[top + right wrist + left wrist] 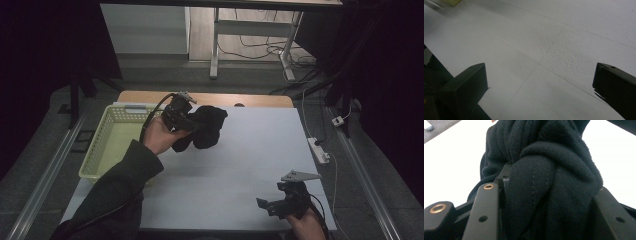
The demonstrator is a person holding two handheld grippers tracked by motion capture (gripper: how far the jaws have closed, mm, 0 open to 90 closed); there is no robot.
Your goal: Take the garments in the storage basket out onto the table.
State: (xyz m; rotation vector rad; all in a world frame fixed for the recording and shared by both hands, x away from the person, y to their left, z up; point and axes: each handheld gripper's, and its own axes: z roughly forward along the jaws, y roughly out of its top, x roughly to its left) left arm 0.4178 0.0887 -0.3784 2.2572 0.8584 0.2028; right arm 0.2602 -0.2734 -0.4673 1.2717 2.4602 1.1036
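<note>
Dim room, grey floor (45, 130), white-legged desk (215, 45) beyond

— What colour is the cloth (549, 182) between the fingers (484, 212)?
— Plain black knit, black fingers too.
— And beyond them?
— White surface (250, 150), pale yellow-green basket (107, 145).

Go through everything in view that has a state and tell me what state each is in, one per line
Black cloth: bunched, lifted off the table, clamped in the left hand-held gripper.
Left hand-held gripper: shut on the cloth.
Right hand-held gripper: open, holding nothing, low over the table.
Basket: upright, looks empty.
</note>
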